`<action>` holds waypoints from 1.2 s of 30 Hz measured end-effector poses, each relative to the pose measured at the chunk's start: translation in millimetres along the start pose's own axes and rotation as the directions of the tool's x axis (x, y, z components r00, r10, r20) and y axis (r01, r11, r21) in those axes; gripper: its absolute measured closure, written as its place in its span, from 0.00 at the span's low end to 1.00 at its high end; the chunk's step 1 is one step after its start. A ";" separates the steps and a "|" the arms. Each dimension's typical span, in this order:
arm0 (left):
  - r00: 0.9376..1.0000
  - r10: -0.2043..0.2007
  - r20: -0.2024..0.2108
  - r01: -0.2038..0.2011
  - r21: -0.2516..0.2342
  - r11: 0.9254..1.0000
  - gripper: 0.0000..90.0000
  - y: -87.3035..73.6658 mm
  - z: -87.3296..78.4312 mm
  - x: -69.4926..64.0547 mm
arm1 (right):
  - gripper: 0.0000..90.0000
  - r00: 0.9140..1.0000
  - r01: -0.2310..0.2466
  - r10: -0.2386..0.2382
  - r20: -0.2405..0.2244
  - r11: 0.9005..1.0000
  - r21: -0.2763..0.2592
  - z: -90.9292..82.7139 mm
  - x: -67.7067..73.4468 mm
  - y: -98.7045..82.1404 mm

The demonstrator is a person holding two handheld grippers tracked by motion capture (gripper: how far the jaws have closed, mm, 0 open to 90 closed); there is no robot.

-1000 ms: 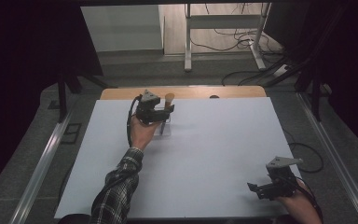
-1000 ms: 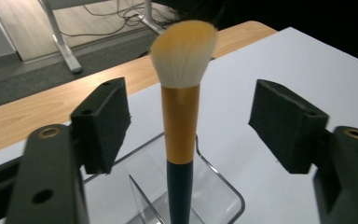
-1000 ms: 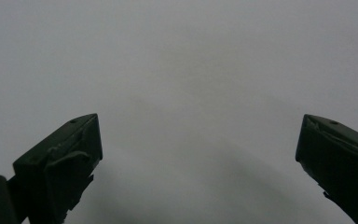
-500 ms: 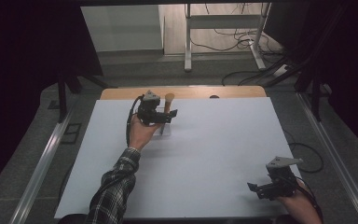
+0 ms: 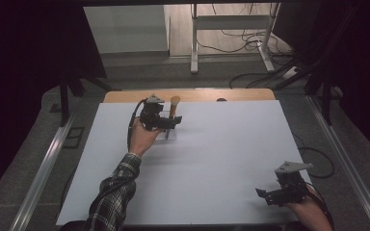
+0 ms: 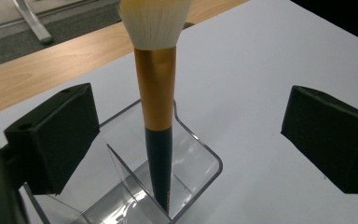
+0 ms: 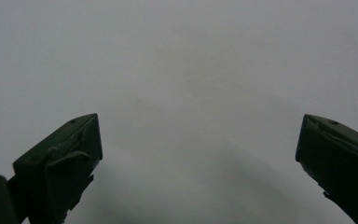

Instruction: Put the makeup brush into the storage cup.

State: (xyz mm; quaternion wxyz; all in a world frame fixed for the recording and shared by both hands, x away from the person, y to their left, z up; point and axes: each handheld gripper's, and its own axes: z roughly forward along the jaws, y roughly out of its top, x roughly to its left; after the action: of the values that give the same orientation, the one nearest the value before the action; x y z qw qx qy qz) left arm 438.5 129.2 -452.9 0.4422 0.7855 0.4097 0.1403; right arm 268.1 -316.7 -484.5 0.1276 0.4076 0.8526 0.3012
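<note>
Left gripper view: brush [image 6: 155, 88] tip cut off

Gold-and-black makeup brush [image 6: 157, 93] — upright, bristles up — in clear acrylic holder [image 6: 200, 158]

Overhead and close claw cameras share the table [image 5: 231, 159].

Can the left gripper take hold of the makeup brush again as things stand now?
Probably yes. The left gripper has just been opening, and the makeup brush stands upright in the clear holder between its wide jaws, touching neither. Nothing blocks the handle above the holder's rim.
</note>
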 end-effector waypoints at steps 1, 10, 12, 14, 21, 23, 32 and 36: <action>1.000 0.001 -0.001 -0.001 0.002 1.000 0.05 -0.2 -0.6 0.1 | 0.01 1.000 0.000 0.000 0.000 1.000 -0.001 -0.1 0.0 0.0; 1.000 0.026 -0.007 -0.026 0.031 0.999 0.03 -4.0 -7.6 2.1 | 0.01 1.000 0.000 0.000 0.002 1.000 0.000 0.1 0.1 0.1; 0.999 0.033 -0.008 -0.033 0.033 0.999 0.03 -4.4 -9.1 1.8 | 0.01 1.000 0.000 0.000 0.003 1.000 0.000 0.1 0.2 0.1; 0.999 0.036 -0.005 -0.036 0.032 0.999 0.03 -4.8 -10.6 1.4 | 0.01 1.000 0.000 0.000 0.004 1.000 0.000 0.1 0.2 0.1; 0.997 0.076 -0.004 -0.076 0.043 0.996 0.01 -7.1 -14.7 -1.6 | 0.01 1.000 -0.001 0.001 0.006 1.000 0.000 0.1 0.1 0.1; 0.997 0.081 -0.002 -0.081 0.045 0.996 0.01 -8.0 -15.6 -2.9 | 0.01 1.000 -0.001 0.001 0.006 1.000 -0.001 0.0 0.2 0.1; 0.996 0.085 0.014 -0.086 0.053 0.995 0.00 -11.8 -19.9 -5.8 | 0.01 1.000 -0.001 0.001 0.007 1.000 0.000 0.1 0.1 0.1; 0.996 0.086 0.016 -0.087 0.054 0.995 0.00 -13.9 -22.4 -5.0 | 0.01 1.000 0.000 0.000 0.007 1.000 0.000 0.1 0.2 0.1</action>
State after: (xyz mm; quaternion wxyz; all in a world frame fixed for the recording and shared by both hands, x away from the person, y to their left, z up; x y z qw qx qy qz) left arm 415.1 142.1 -450.7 0.4169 0.8151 0.3759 0.1429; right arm 268.1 -316.5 -484.5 0.1307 0.4088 0.8520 0.2997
